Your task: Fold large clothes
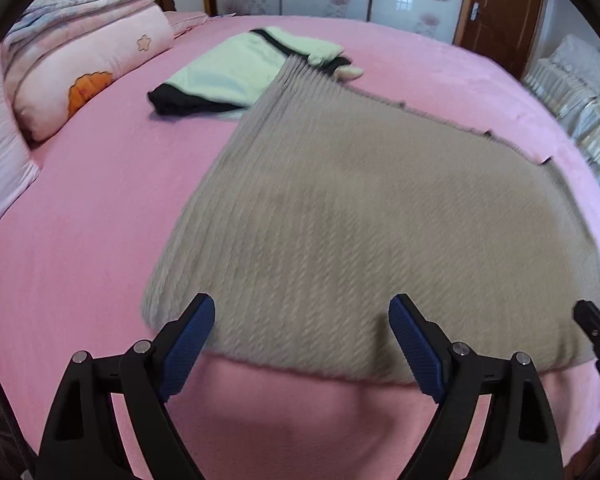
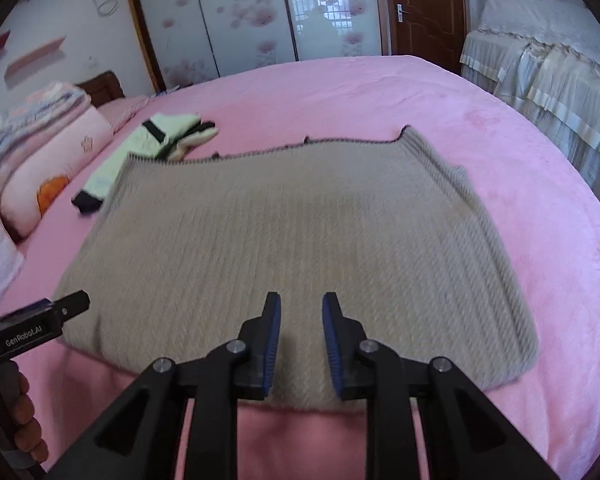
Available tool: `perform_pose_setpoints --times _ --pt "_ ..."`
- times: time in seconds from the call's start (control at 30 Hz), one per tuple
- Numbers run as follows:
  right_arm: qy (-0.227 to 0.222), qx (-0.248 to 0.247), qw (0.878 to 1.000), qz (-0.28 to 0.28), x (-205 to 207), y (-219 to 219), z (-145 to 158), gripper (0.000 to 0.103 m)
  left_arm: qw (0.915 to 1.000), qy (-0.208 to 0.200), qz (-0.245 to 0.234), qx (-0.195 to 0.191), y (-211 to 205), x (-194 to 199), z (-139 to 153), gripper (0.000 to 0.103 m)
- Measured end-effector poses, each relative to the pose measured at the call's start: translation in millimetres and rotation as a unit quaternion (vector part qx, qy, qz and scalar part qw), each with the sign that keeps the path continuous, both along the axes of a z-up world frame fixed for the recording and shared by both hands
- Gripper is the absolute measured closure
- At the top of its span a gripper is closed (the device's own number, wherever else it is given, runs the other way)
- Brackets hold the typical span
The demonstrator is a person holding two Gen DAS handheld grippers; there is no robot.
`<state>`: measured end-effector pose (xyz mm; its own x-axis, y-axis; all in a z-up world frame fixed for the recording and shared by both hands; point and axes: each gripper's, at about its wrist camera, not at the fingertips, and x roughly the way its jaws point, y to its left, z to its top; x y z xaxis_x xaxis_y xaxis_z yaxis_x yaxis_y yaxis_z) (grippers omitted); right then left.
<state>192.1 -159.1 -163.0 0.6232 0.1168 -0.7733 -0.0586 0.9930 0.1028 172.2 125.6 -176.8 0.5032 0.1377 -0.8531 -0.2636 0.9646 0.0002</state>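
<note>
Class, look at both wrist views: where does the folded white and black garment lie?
The white and black garment lies on the pink bed, far left in both views, between the folded quilts and the grey knit's far corner.

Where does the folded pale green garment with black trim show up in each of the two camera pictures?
Left wrist view: the pale green garment with black trim lies upper centre-left on the pink bedspread, just beyond the grey-beige knitted sweater.
Right wrist view: it sits at the left, at the sweater's far left corner.
Shared landmark: the brown wooden door.
</note>
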Motion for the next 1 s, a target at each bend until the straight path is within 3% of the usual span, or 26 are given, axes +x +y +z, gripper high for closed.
perform_pose_setpoints --times 0.07,0.2,0.27,0.37,0.5,0.7,0.93,1.0 --pt "0.009 -0.006 1.000 -0.026 -7 -19 -14 0.082 0.9995 0.024 0.017 0.006 10 -4 -18 0.015" --pt "0.010 -0.028 0.996 -0.088 -20 -69 -22 0.083 0.9992 0.017 0.033 -0.015 33 -17 -28 0.008" --pt "0.018 -0.016 0.993 -0.117 -26 -98 -26 0.084 0.9983 0.015 0.042 -0.039 43 -22 -31 0.001" --pt "0.025 0.015 0.992 -0.125 -32 -114 -29 0.084 0.9961 0.013 0.048 -0.072 52 -25 -35 0.000" --pt "0.025 0.003 0.991 -0.130 -36 -105 -25 0.082 0.9975 0.007 0.042 -0.055 45 -32 -27 0.000" --pt "0.010 0.042 0.992 -0.120 -52 -87 -5 0.082 0.9978 -0.018 0.027 -0.058 33 -62 6 0.000" --pt "-0.039 0.037 0.996 -0.070 -78 -48 37 0.082 0.9912 -0.060 0.026 -0.115 43 -98 58 0.000" --pt "-0.049 0.038 0.997 -0.054 -83 -37 48 0.075 0.9887 -0.066 0.022 -0.133 43 -103 67 0.000"
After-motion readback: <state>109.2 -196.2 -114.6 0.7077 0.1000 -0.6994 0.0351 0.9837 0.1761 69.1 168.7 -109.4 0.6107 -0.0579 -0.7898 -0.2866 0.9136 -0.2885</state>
